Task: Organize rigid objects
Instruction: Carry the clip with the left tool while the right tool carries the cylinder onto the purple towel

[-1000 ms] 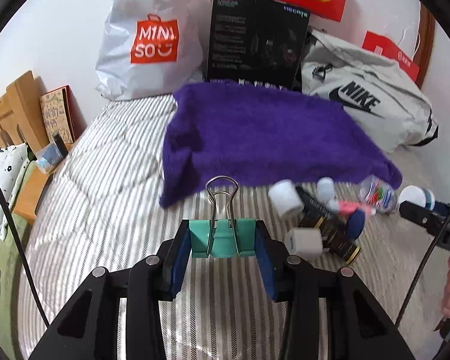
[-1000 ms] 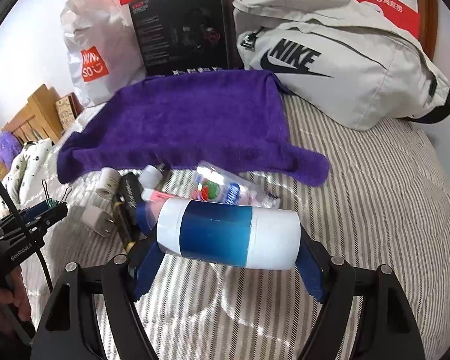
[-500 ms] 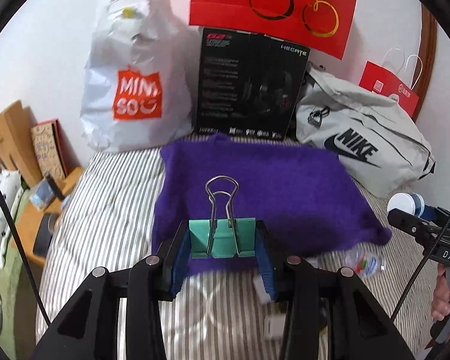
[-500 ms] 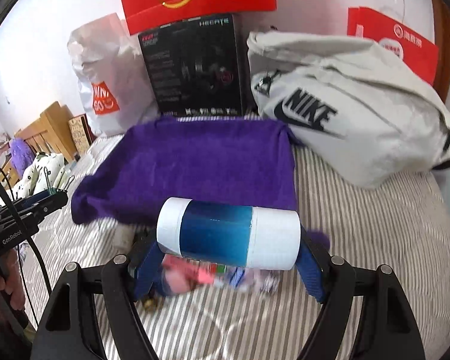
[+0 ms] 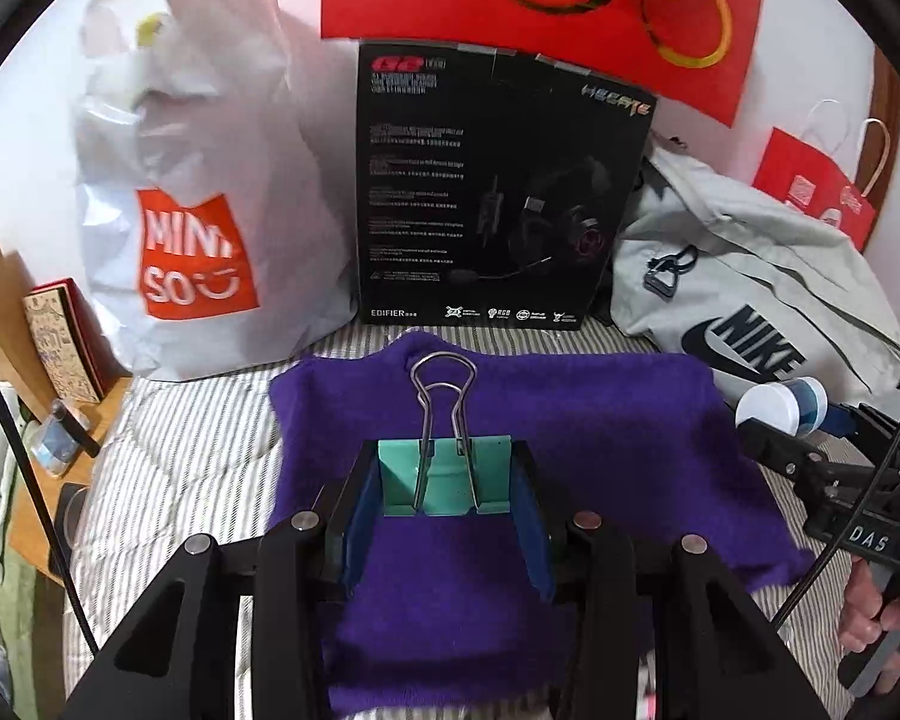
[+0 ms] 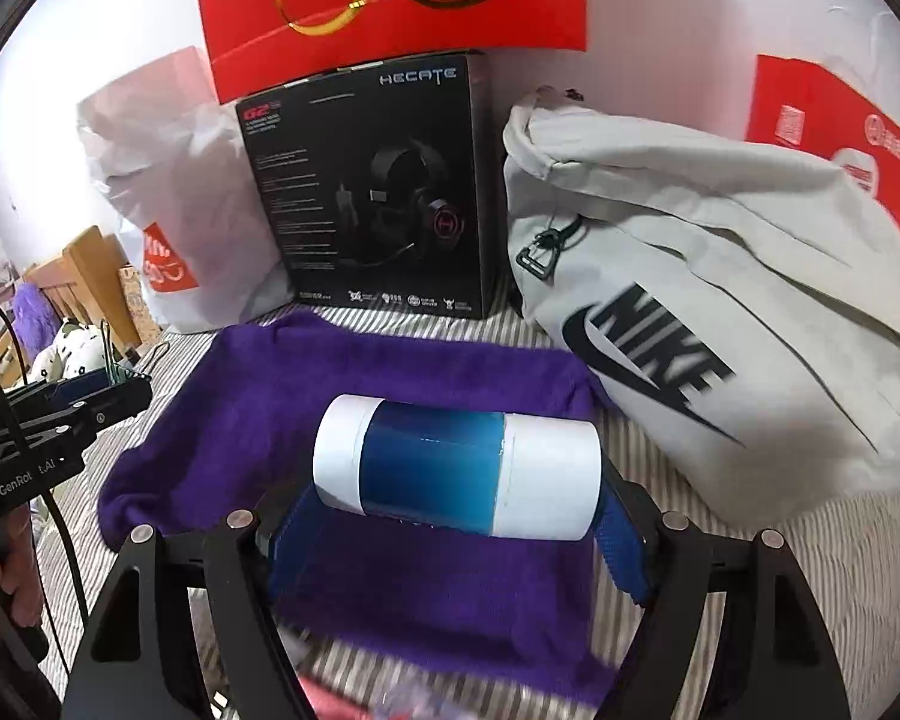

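Left wrist view shows the left gripper [image 5: 447, 501] pinching a teal binder clip [image 5: 444, 480] above the near half of the purple towel [image 5: 600, 438], its wire handles pointing away toward the black headset box [image 5: 498, 180]. Right wrist view shows the right gripper [image 6: 459, 519] clamped on the ends of a blue-and-white cylinder [image 6: 456, 468], long axis lying crosswise, over the towel's middle. Held only end to end, the smooth cylinder could slip and roll off the towel's edge onto the striped bed [image 6: 810, 570]; the clip may topple if released tilted.
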Demonstrator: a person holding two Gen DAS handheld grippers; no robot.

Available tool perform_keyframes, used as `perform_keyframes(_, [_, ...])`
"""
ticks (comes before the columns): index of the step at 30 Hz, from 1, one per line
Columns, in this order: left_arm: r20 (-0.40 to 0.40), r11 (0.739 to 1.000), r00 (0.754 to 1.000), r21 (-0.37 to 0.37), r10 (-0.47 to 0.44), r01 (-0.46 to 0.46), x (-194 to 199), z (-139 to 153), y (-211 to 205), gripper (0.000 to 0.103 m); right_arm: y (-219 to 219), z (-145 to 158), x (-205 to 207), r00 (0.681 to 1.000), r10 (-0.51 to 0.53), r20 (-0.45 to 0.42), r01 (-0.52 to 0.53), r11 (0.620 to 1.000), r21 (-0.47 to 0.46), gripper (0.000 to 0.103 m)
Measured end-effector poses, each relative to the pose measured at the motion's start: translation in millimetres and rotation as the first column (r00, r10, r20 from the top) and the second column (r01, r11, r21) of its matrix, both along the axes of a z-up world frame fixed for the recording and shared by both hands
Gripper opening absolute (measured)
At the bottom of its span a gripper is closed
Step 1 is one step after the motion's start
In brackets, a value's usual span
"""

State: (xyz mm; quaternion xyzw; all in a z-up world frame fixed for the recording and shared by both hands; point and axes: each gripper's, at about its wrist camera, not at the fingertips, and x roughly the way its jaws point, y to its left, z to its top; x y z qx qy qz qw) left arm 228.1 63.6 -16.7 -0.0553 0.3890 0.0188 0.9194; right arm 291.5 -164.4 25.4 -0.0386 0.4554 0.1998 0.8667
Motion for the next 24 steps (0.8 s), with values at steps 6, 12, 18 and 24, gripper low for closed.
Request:
perform_keyframes(6, [-0.044,1.000,0.999,-0.009,0.008,-0.009,33.3,-19.7,-2.1,0.039,10.4,-25.9,31.4,0.999,0.022,-0.041,-0.023,0.999,-0.023,0.078])
perform_keyframes(12, [-0.023,0.998,0.999,-0.043,0.040,-0.041,55.8,-42.2,-4.3,0.039,22.3,-51.8,53.2,0.994,0.032,-0.104,-0.038,0.997,-0.060,0.078])
perform_keyframes(18, [-0.068,0.998,0.996,-0.034,0.050,-0.052,69.0,-54.6,-5.2,0.039,35.2,-69.0,66.6,0.988,0.053,-0.143,-0.065,0.995,-0.080,0.078])
perform_keyframes(24, [-0.099,0.998,0.993,-0.018,0.065,-0.067,79.1,-59.9,-3.7,0.039,43.7,-80.0,72.7,0.982,0.067,-0.175,-0.085,0.991,-0.099,0.078])
